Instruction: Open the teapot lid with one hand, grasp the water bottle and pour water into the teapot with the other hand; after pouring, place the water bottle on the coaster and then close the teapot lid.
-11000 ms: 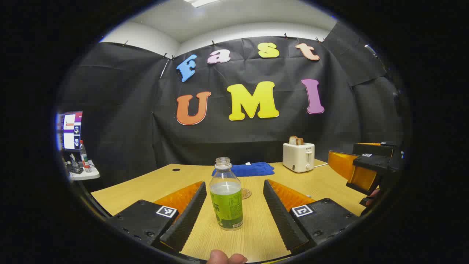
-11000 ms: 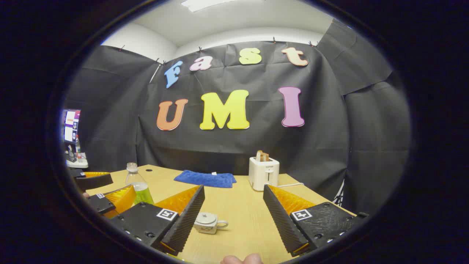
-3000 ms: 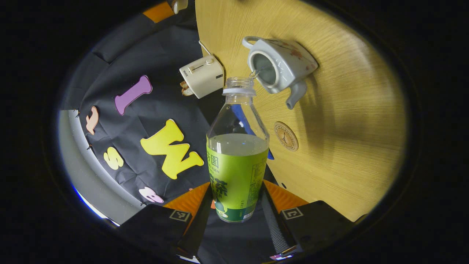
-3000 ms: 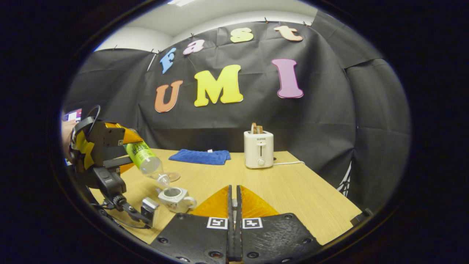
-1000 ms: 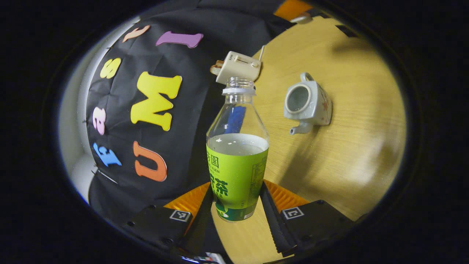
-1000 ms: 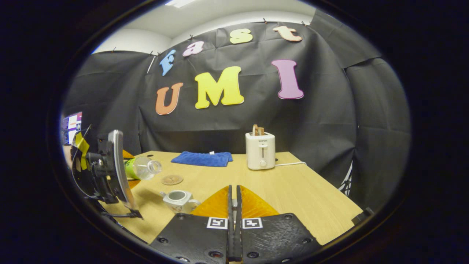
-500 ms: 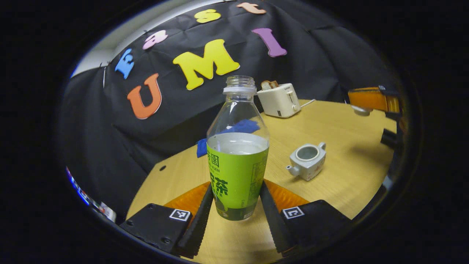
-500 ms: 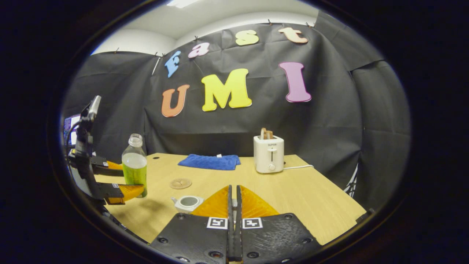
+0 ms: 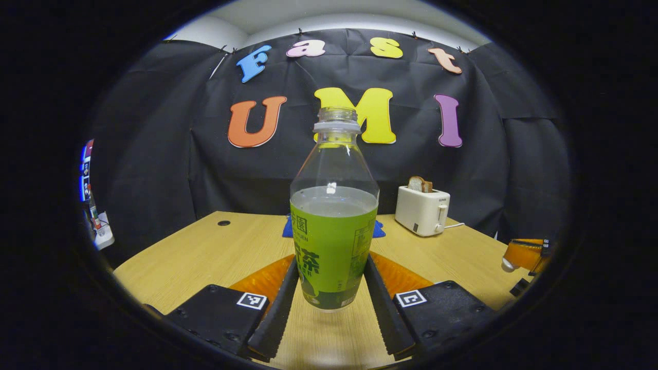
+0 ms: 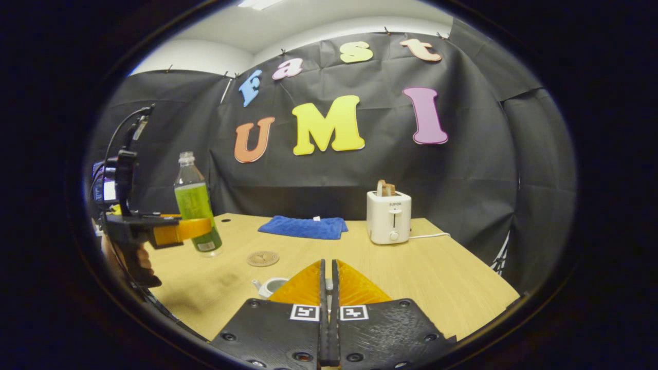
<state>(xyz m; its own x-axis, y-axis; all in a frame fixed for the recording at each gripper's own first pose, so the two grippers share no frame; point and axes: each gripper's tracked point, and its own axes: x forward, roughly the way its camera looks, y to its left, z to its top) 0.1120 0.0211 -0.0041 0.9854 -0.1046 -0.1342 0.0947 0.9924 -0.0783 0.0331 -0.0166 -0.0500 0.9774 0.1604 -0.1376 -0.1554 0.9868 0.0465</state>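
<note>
Half a second back the water bottle (image 9: pixel 334 221) leaned in the left gripper (image 9: pixel 329 303); now it stands upright, lifted clear of the table (image 9: pixel 216 252), both fingers (image 9: pixel 280 308) pressed against its green-labelled lower body. It is clear ribbed plastic, uncapped, with pale liquid up to the label's top edge. In the right gripper view the same bottle (image 10: pixel 195 205) hangs above the table's left side, just short of the round, flat coaster (image 10: pixel 262 258), which looks like carved wood, though it is too small to be sure. Since the last frame the teapot (image 10: pixel 270 285), a glossy white ceramic piece, has slipped mostly behind the right gripper (image 10: pixel 327 288), so only its spout and open rim peek out. That gripper's fingers are closed narrow, nearly touching; what sits between the tips is hidden there, but in the left gripper view a small pale rounded piece shows at the tip of the right gripper (image 9: pixel 519 257), probably the lid. A hand (image 10: pixel 126 259) grips the left gripper's handle. Farther back lie a soft blue cloth (image 10: pixel 304 227) and a boxy cream toaster (image 10: pixel 388 216) with bread in it, its cord cut off by the table edge
</note>
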